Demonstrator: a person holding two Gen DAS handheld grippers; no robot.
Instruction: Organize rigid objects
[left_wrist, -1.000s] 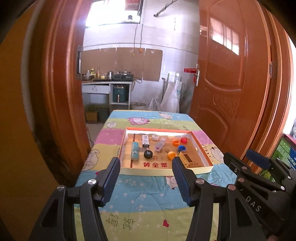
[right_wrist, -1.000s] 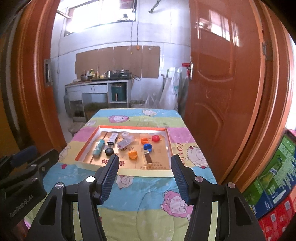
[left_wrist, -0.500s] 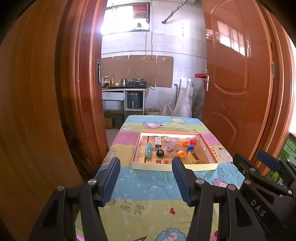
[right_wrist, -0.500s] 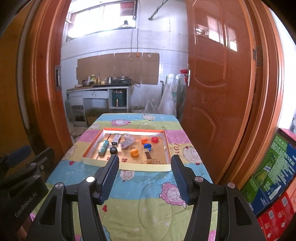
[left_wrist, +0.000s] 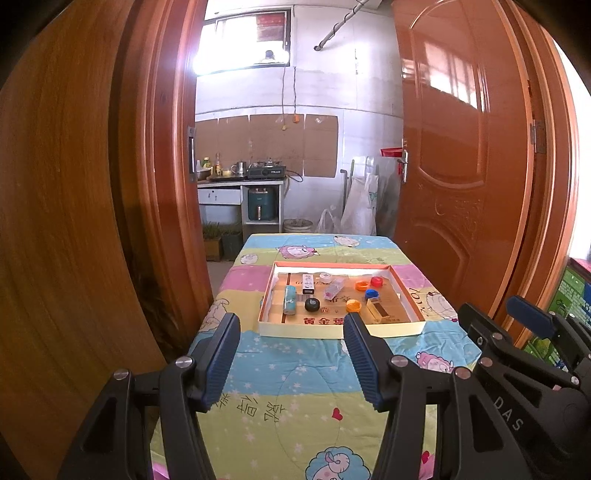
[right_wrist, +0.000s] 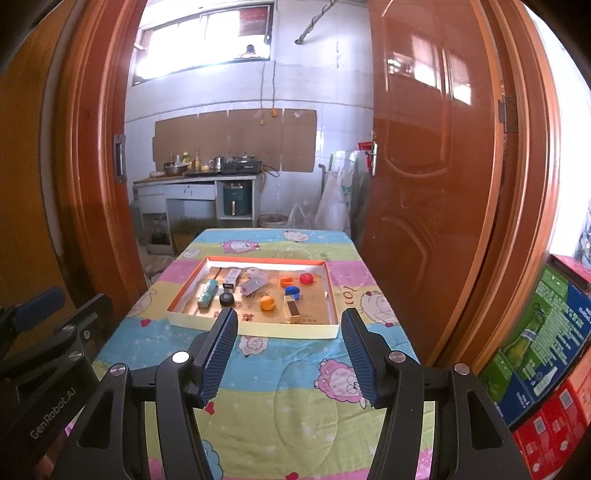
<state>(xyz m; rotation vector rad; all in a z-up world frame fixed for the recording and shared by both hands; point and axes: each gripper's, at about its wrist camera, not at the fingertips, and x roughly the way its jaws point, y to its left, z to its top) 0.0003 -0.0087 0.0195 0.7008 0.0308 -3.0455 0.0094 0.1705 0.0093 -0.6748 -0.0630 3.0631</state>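
A shallow cardboard tray (left_wrist: 332, 330) (right_wrist: 258, 328) with an orange rim lies on the table's cartoon-print cloth (left_wrist: 295, 373). Inside it are several small items: a teal tube (left_wrist: 289, 300) (right_wrist: 207, 292), a black round cap (left_wrist: 311, 304) (right_wrist: 226, 298), orange (left_wrist: 353, 305) (right_wrist: 267, 303), blue (left_wrist: 371, 294) (right_wrist: 292, 291) and red (left_wrist: 376, 281) (right_wrist: 306, 278) caps, a brown box (left_wrist: 378, 309) (right_wrist: 291, 309). My left gripper (left_wrist: 291, 328) is open and empty, well short of the tray. My right gripper (right_wrist: 290, 325) is open too, nothing between its fingers.
Brown wooden doors (left_wrist: 461, 184) (right_wrist: 424, 184) flank the table on both sides. Stacked green and red cartons (right_wrist: 543, 354) stand at the right. A counter with a stove (left_wrist: 240, 173) and an air fryer (left_wrist: 261, 205) sits against the far wall.
Both grippers have pulled back from the tray, which now looks smaller and farther off. More of the cloth shows in front. Both jaws kept their width.
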